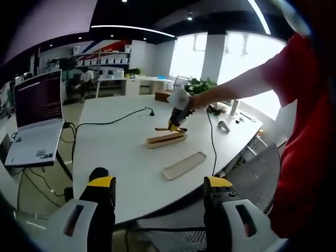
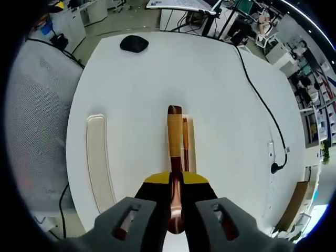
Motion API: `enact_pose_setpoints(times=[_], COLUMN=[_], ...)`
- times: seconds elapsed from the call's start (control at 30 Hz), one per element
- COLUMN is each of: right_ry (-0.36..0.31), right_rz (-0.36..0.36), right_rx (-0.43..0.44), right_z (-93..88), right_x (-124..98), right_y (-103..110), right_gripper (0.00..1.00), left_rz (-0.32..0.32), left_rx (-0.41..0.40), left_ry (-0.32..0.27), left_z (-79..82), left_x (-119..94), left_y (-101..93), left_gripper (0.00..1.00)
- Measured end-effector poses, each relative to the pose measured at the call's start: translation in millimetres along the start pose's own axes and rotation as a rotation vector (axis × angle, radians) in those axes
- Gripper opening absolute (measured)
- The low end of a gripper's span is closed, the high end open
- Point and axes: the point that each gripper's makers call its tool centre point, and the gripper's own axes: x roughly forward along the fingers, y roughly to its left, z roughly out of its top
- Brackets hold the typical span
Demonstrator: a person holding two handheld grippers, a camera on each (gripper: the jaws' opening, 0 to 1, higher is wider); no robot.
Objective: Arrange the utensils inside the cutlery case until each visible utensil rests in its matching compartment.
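Copper-toned utensil [image 2: 175,173] pinched in the closed right gripper [image 2: 176,184], held over the cutlery case [image 2: 190,137].
Slim, stiff, slick metal; hold mid-handle. Lid [image 2: 98,160] lies beside on the worktop [image 2: 220,89]; left gripper [image 1: 157,189] hangs open, well apart.

Glossy copper-metal utensil [image 2: 175,205] w/ wood handle in right tongs [image 2: 176,185]; ahead, matt wood cutlery case [image 2: 181,137], smooth white table [image 2: 220,94].

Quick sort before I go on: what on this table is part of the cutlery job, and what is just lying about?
Job:
- cutlery case
- utensil clamped in the right gripper
- second utensil in the case
- lid beside the case

Lying about:
- laptop
- black cable
- dark mouse-like object
- mesh chair
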Motion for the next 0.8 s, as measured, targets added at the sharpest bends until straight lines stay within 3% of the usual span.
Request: enact_pose_setpoints(times=[0.43,0.8], right_ry=[0.027,0.058], right_rz=[0.013,0.025], right_rx=[-0.041,-0.015], right_z=[-4.9,-14.6], right_x=[16.0,29.5], right_y=[-8.4,-12.6], right_gripper=[0.02,0.02], left_rz=[0.013,0.026], left_rx=[-0.006,-0.009], left_ry=[0.016,0.031], left_z=[-4.4,-9.3], left_x=[0.2,-1.4], left_y=[3.0,6.1], left_gripper=[0.7,0.7])
